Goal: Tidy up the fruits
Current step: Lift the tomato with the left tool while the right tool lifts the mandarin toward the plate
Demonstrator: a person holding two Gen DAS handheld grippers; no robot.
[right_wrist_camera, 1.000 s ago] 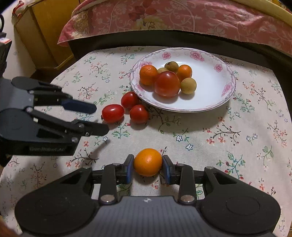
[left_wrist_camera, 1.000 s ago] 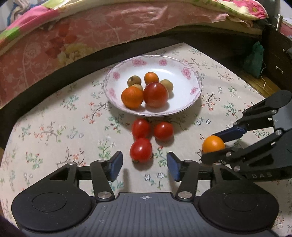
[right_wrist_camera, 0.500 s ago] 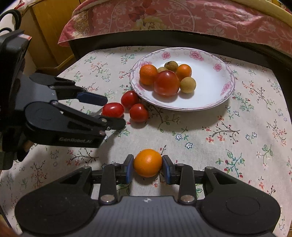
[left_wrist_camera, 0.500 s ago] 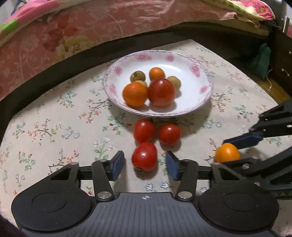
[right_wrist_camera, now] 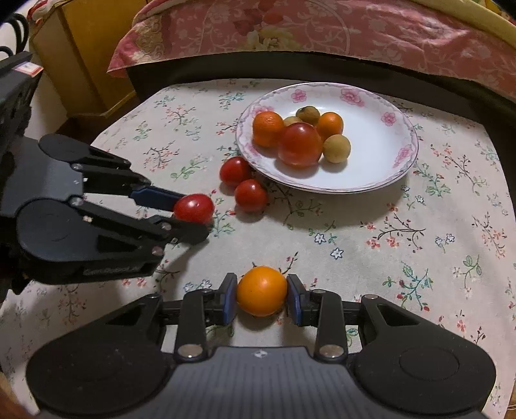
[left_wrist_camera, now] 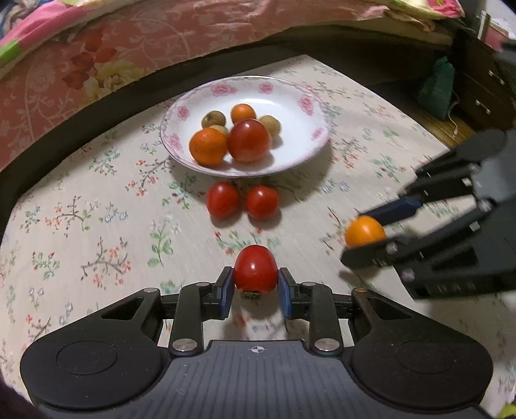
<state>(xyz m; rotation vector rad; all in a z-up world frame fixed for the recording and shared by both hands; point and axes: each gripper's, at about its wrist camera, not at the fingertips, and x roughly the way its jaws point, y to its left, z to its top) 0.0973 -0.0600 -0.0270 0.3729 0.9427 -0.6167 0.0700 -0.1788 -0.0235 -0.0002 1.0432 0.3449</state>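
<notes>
A floral tablecloth (right_wrist_camera: pixel 403 232) covers the table, with a pink patterned bedspread (right_wrist_camera: pixel 322 29) running along its far edge. On the cloth sits a white plate (right_wrist_camera: pixel 380 161) with pink flowers on its rim, holding a large tomato (right_wrist_camera: pixel 300 145), two oranges (right_wrist_camera: pixel 267 128) and three small brownish fruits, one of them a pale round fruit (right_wrist_camera: pixel 336 148) just beside the large tomato. The left gripper (left_wrist_camera: pixel 254 287) is pinched on a small red tomato (left_wrist_camera: pixel 255 269), its blue pads pressed against both sides of the fruit; whether the tomato touches the cloth cannot be told. The right gripper (right_wrist_camera: pixel 261 295) is clamped the same way on a small orange (right_wrist_camera: pixel 262 290), which sits between its blue pads, well short of the plate. Two more small tomatoes (right_wrist_camera: pixel 251 195) lie side by side on the cloth, just in front of the plate's near rim, between the plate and the left gripper.
</notes>
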